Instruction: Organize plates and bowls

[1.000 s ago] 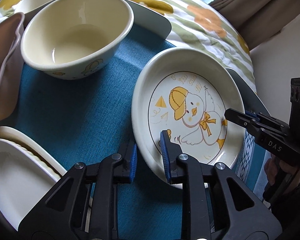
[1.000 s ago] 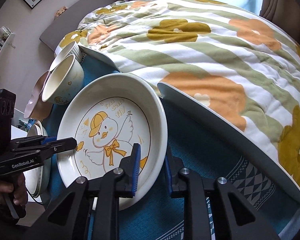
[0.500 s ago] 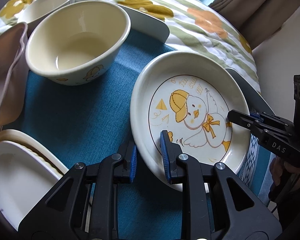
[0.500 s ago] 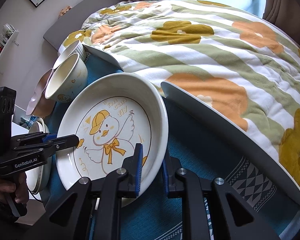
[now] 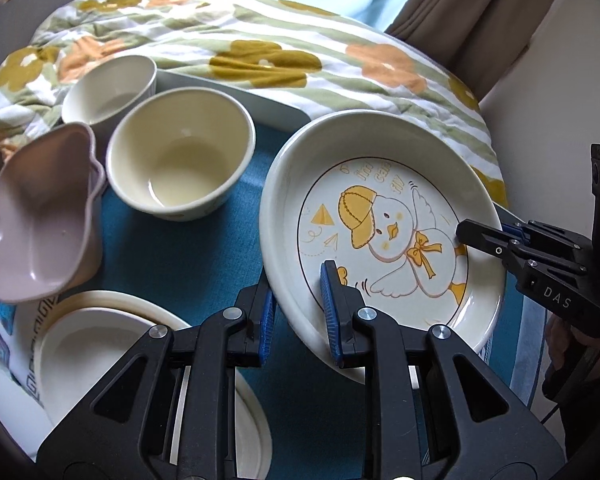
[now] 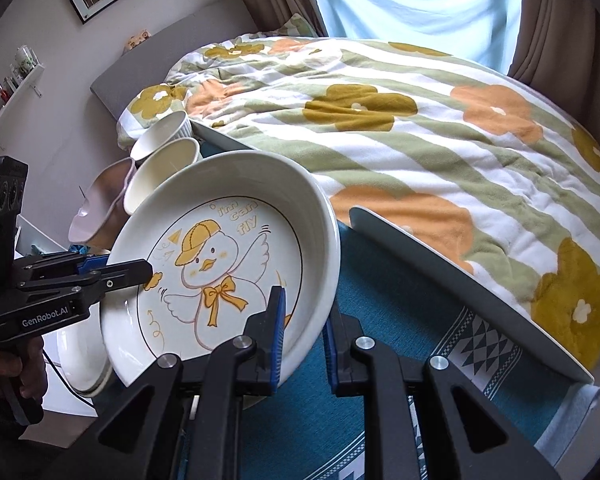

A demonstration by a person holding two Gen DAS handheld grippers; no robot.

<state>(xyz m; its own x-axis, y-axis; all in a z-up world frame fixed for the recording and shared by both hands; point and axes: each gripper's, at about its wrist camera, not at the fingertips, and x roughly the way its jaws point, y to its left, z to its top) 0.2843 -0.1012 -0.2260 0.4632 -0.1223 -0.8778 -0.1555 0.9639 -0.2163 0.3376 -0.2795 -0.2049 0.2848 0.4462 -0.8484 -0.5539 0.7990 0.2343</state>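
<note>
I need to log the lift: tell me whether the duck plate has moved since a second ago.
Yes. The duck plate, clamped by both grippers, has risen off the blue cloth; in the right wrist view its rim now overlaps the cream bowl.

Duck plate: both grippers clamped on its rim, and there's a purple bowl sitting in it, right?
No. The duck plate is empty, as the left wrist view shows. The purple bowl stands apart, on the far side of the cream bowl. Left gripper and right gripper do clamp its rim.

I see the cream duck plate tilted, lifted off the blue cloth (a capped duckling printed inside). The cream bowl, pink bowl and stacked plates sit beside it.
</note>
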